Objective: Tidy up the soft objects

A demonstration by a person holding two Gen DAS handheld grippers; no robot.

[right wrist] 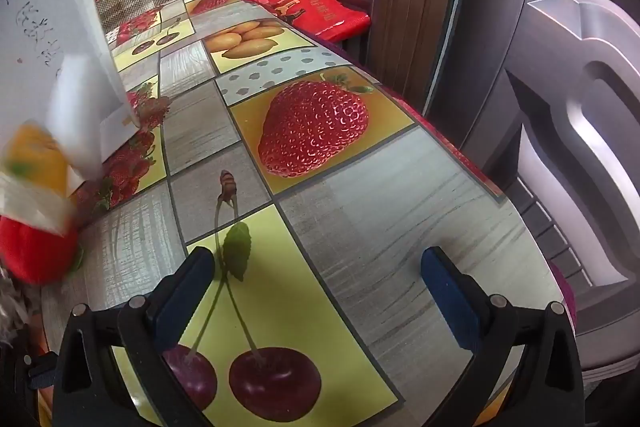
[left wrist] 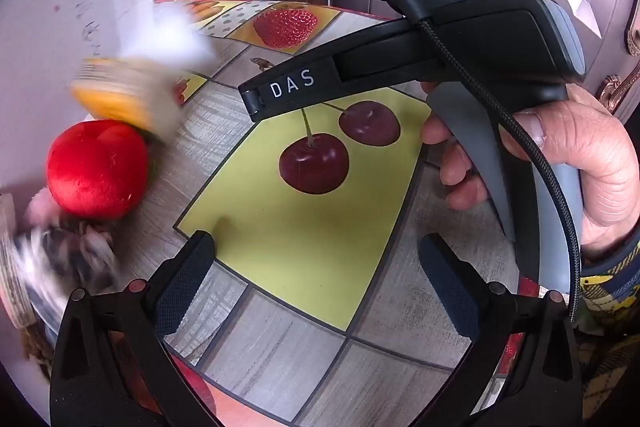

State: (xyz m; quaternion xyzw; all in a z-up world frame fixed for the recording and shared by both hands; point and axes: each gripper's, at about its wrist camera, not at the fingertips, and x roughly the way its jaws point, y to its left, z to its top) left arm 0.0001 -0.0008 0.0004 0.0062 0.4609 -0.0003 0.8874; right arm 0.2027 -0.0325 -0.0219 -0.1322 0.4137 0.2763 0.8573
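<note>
Broadly, the scene is taken up by a table [right wrist: 400, 211] covered in a fruit-print oilcloth: cherry, strawberry and mango panels are seen on it. A red bag [right wrist: 320, 9] is seen beyond its far edge, by the door.

Right gripper [right wrist: 318, 267]: jaws are spread wide, nothing is held between them; bare cloth is seen below. In the left wrist view it is seen from the side, gripped by the person's hand [left wrist: 560, 163].

Left gripper [left wrist: 318, 255]: jaws are likewise spread wide over the cherry panel, nothing pinched.

Soft objects are grouped at the left edge of the table, near a white board with handwriting [right wrist: 44, 39]. A red plush fruit [left wrist: 98, 169] is resting on the cloth. Just above it, an orange-and-white item [left wrist: 120, 95] is recorded, too blurred to be identified. Below the plush, a grey-and-white furry item [left wrist: 68, 259] is noted, also blurred.
</note>
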